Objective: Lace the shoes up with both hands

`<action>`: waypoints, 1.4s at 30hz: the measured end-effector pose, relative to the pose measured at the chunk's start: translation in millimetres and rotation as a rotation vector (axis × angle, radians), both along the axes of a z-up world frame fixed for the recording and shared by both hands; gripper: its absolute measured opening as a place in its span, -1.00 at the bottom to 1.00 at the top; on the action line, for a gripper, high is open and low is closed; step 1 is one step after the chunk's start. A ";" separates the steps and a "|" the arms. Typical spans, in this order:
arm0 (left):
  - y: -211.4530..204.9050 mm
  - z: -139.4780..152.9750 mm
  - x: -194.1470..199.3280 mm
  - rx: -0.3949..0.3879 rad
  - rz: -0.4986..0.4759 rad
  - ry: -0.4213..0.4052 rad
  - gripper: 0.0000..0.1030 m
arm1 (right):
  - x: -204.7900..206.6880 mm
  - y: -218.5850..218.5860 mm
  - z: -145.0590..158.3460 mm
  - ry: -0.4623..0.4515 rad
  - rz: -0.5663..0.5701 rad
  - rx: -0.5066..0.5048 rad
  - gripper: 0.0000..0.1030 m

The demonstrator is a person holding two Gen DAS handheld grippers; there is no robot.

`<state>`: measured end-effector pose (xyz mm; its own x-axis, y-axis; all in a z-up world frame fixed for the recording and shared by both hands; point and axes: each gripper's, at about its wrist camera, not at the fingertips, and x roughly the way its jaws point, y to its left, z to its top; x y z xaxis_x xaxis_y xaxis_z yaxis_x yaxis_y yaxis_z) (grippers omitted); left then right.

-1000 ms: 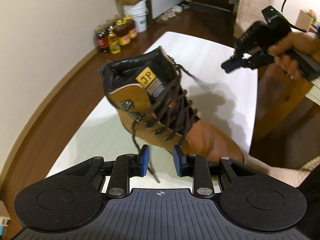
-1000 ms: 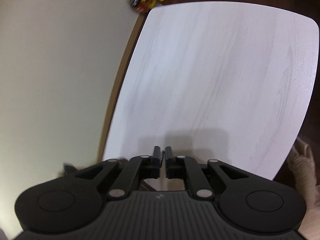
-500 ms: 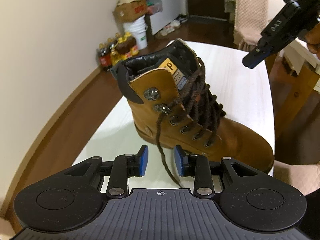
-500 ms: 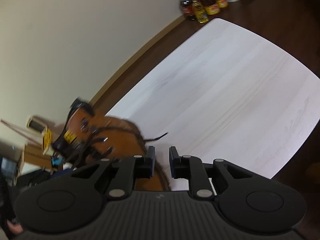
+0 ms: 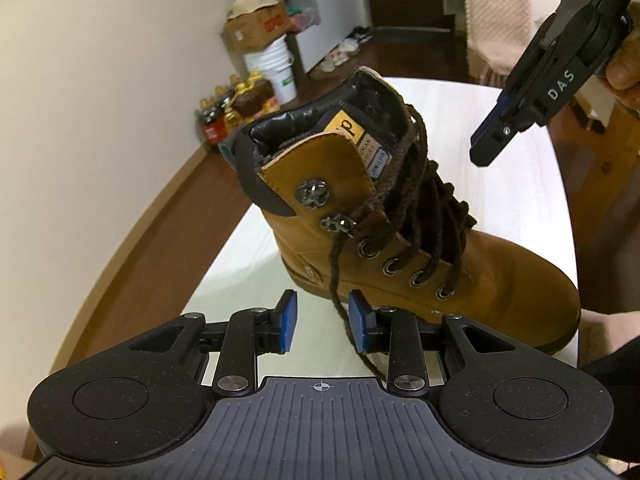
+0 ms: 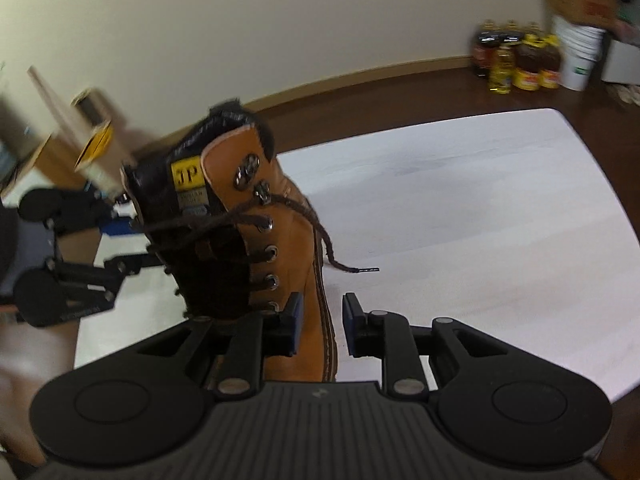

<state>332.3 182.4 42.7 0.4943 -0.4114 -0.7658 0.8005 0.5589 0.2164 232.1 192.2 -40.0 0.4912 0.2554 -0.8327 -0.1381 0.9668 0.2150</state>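
The left gripper (image 5: 322, 322) hangs just in front of the boot (image 5: 400, 232), its blue pads apart, with a loose lace (image 5: 338, 268) dangling between them; they don't pinch it. The right gripper (image 6: 320, 324) is over the boot's toe end, its jaws opening, nothing pressed between them. The boot stands upright on the white table (image 6: 480, 208). Another lace end (image 6: 340, 256) trails off the boot's far side onto the table.
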 end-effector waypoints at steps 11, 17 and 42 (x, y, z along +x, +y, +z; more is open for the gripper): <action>-19.2 5.1 0.6 0.007 0.140 0.067 -0.52 | 24.7 8.6 -23.9 -0.064 0.236 -0.082 -0.52; -9.8 11.2 9.1 -0.037 0.270 0.198 -0.50 | 31.6 12.5 -23.0 -0.045 0.235 -0.066 -0.51; -2.7 -0.7 4.7 -0.044 0.224 0.150 -0.45 | 33.3 36.2 -12.4 -0.043 0.247 -0.147 -0.50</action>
<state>337.1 179.7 42.1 0.4592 -0.3387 -0.8213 0.6771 0.7319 0.0767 265.4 228.4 -52.5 0.4649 0.2498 -0.8494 -0.3797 0.9229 0.0636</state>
